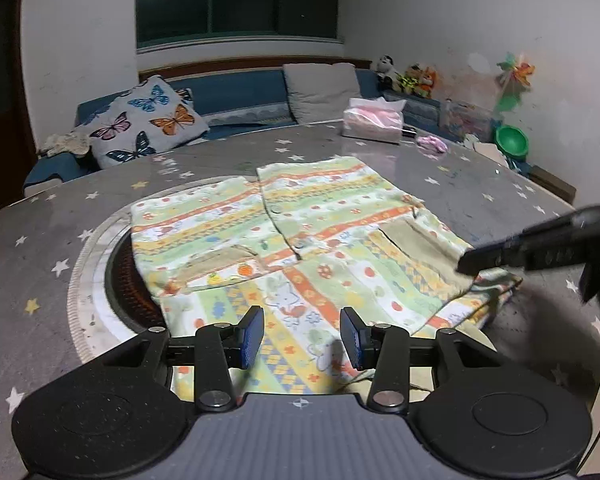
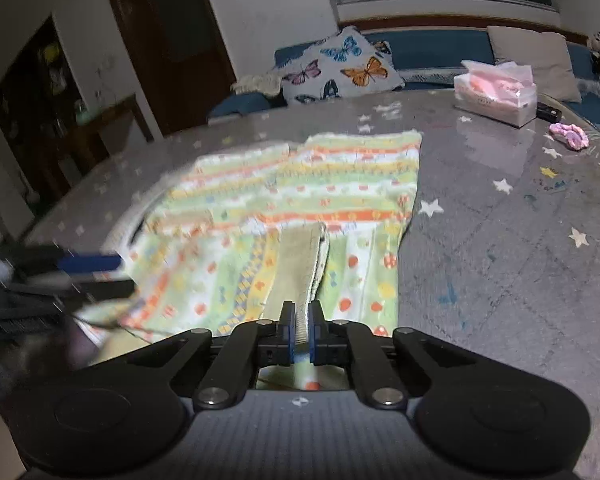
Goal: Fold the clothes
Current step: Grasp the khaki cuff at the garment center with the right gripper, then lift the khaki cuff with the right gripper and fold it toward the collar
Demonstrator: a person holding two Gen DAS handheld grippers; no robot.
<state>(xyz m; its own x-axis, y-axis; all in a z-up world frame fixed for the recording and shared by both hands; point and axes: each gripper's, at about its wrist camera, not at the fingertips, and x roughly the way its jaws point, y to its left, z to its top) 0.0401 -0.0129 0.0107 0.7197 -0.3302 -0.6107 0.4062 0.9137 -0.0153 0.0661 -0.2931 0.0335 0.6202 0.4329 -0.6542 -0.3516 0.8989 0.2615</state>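
Green-, orange- and yellow-patterned cotton garment [image 1: 300, 232] spread flat mid grey star-printed tabletop [image 1: 52, 248], sleeves folded inward. Left tongs [image 1: 302, 334] released above near hem. Right tongs [image 2: 301, 330] clenched on garment's beige cuff [image 2: 300, 264].

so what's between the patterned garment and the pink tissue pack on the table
Nothing: between the striped patterned garment and the pink tissue pack lies only bare grey star-printed tablecloth, clearest in the right wrist view.

Left claw [image 1: 302, 336] open above patterned garment [image 1: 284, 232] on star-print table [image 1: 480, 196].
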